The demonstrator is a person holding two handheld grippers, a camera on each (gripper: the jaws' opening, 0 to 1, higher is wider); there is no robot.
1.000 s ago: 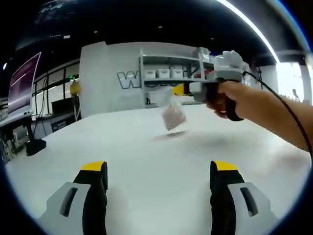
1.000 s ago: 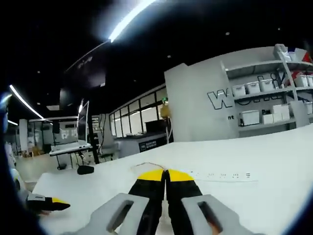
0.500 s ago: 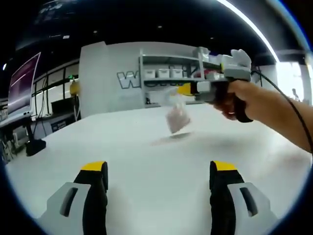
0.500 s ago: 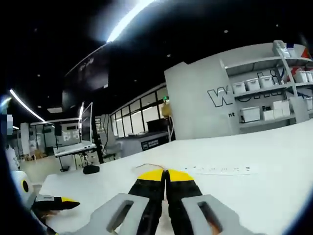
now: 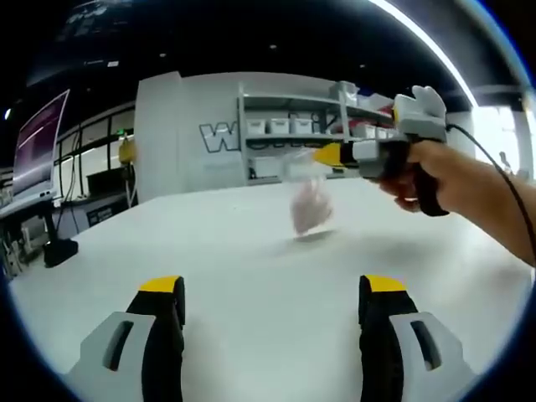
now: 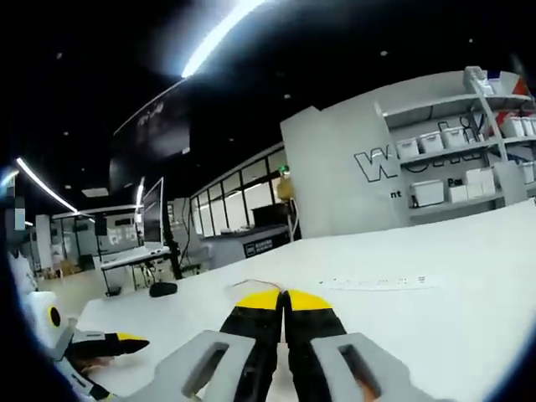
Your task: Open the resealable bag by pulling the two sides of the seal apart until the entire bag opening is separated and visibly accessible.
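- The left gripper view looked low across the white table (image 5: 251, 276) toward the grey wall with shelves (image 5: 293, 126). Its own jaws stood wide apart at the bottom.
- It saw the right gripper (image 5: 322, 155) from the side, not far off, holding up the bag (image 5: 311, 205).
- The right gripper view looked along its closed jaws over the same table (image 6: 435, 310).
- Both views shared the table, wall and shelves (image 6: 444, 167).
- The left gripper (image 6: 126, 343) showed at its left edge.
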